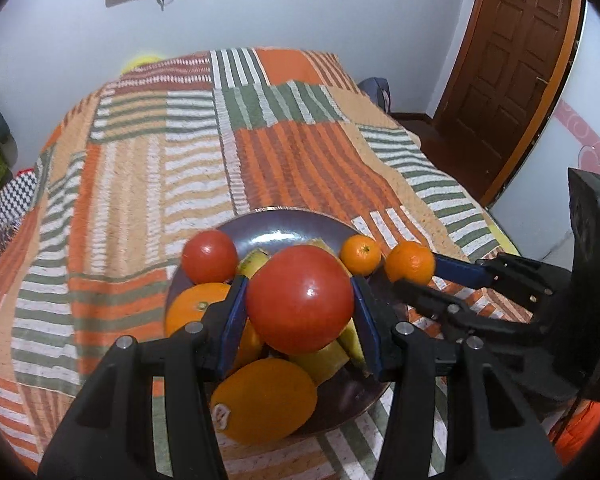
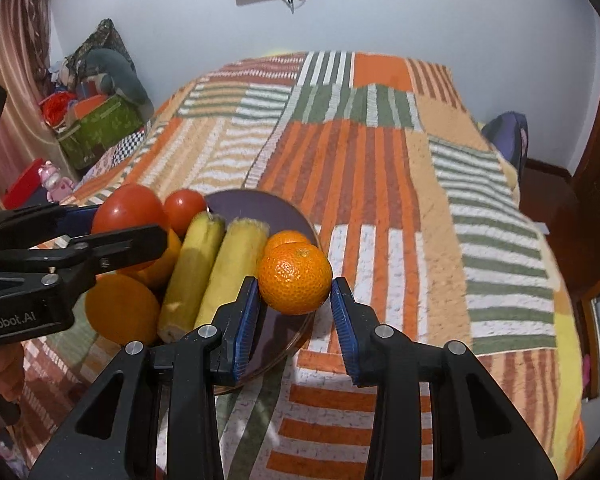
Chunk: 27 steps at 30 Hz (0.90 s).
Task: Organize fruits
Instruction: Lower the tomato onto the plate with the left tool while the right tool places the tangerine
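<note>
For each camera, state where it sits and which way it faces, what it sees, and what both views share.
Left wrist: on the left gripper, looking along its fingers at the large tomato over the plate; the right gripper shows at right.
Right wrist: on the right gripper, facing the mandarin.
Shared: plate, bananas, both tomatoes, striped bedspread.

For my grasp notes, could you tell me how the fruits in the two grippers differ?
The left gripper holds a large, smooth, glossy red tomato; the right gripper holds a smaller, dimpled mandarin. The tomato sits over the plate, the mandarin at its edge. Both are round.
</note>
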{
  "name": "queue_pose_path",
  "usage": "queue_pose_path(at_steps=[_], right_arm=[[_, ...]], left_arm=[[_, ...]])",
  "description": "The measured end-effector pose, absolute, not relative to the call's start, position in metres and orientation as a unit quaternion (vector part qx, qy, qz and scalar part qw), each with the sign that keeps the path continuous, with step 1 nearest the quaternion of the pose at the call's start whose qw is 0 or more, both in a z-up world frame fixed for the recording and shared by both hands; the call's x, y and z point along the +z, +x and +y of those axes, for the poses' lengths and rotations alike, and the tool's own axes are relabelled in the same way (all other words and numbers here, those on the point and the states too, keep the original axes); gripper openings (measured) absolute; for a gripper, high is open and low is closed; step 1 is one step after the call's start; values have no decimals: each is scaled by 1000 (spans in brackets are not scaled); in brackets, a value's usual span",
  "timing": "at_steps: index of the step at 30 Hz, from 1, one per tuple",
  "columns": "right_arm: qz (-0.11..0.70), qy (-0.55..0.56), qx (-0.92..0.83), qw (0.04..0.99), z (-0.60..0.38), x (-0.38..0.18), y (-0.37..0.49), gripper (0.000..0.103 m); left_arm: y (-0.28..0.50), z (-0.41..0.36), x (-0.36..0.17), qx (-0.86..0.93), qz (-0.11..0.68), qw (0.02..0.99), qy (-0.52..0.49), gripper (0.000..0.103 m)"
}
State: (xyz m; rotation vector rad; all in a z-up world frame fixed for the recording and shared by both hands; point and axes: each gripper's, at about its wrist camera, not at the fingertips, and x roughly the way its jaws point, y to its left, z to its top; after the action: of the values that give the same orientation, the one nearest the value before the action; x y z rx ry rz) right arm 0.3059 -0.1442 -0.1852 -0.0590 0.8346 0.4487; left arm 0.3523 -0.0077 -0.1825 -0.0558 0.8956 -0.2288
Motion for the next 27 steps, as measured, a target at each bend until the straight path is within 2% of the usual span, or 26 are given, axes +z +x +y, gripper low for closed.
queue_pose_path(at_steps=[16,19,22,27], right_arm=[[419,-30,230,878,-139,-197,310,34],[425,-30,227,876,-139,-199,311,34],[428,-30,227,874,-140,-199,311,34],[429,-37,228,873,-139,-195,308,35]], left_arm=[[367,-16,-201,-110,450,886,-13,50],[366,-17,-201,-108,452,885,-8,52],[364,-15,-200,-112,457,882,-20,59],[355,-11,-189,-109,449,887,-26,60]])
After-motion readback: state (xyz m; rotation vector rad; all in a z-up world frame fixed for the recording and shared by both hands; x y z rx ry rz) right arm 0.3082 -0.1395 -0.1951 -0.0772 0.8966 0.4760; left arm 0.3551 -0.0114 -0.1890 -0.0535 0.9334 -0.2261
